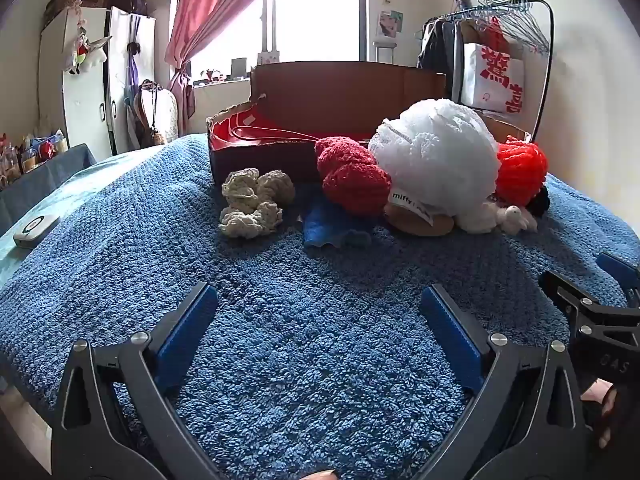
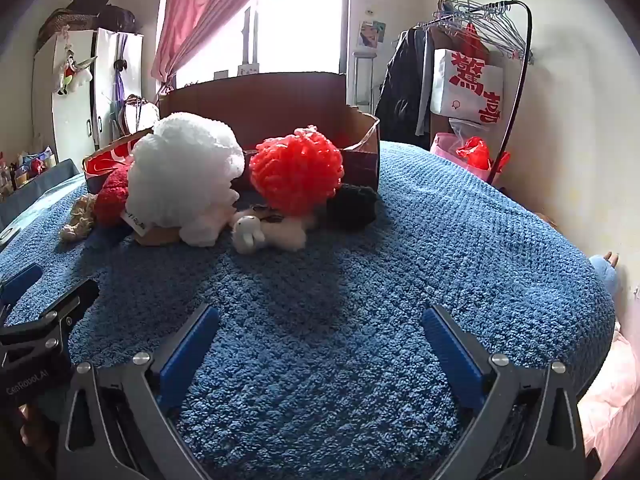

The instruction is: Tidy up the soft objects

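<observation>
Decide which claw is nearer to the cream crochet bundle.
Left. The cream crochet bundle lies ahead and slightly left of the left claw; from the right claw it sits far left, beyond the white yarn ball.

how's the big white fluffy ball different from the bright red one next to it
The white fluffy ball is clearly bigger than the bright red ball. The white one looks soft and fuzzy and carries a printed tag; the red one shows chunky, glossy loops and no visible tag. Both are roundish soft things lying on the blue blanket in front of the cardboard box.
</observation>
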Demonstrator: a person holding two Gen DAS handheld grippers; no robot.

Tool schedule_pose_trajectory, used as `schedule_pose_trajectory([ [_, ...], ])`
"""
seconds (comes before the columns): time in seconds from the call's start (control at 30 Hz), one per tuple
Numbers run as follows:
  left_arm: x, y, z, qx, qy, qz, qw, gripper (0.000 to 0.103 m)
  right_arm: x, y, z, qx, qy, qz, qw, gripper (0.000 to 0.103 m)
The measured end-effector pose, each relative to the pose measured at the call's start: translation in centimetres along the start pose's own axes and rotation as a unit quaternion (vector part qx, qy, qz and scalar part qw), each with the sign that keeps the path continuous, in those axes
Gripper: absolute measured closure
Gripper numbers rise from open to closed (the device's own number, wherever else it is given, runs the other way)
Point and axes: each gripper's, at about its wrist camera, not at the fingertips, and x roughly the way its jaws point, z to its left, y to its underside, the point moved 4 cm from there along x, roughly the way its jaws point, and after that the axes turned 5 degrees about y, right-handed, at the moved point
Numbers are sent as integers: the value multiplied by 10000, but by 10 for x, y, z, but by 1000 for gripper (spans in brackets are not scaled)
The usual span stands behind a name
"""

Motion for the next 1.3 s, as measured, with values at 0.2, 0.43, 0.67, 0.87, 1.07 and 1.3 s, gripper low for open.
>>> schedule_pose_trajectory([
  [0.2,0,0,0,-22,9,30,10000,0,0,0,0,-2,1,3,10000,0],
  [0.43,0,0,0,-25,13,45,10000,0,0,0,0,-6,2,7,10000,0],
  [0.67,0,0,0,-26,13,50,10000,0,0,0,0,-8,4,9,10000,0],
  [0.87,0,0,0,-30,13,55,10000,0,0,0,0,-9,6,11,10000,0],
  [1.07,0,0,0,-31,14,56,10000,0,0,0,0,-10,6,12,10000,0],
  [1.3,0,0,0,-32,14,58,10000,0,0,0,0,-12,6,12,10000,0],
])
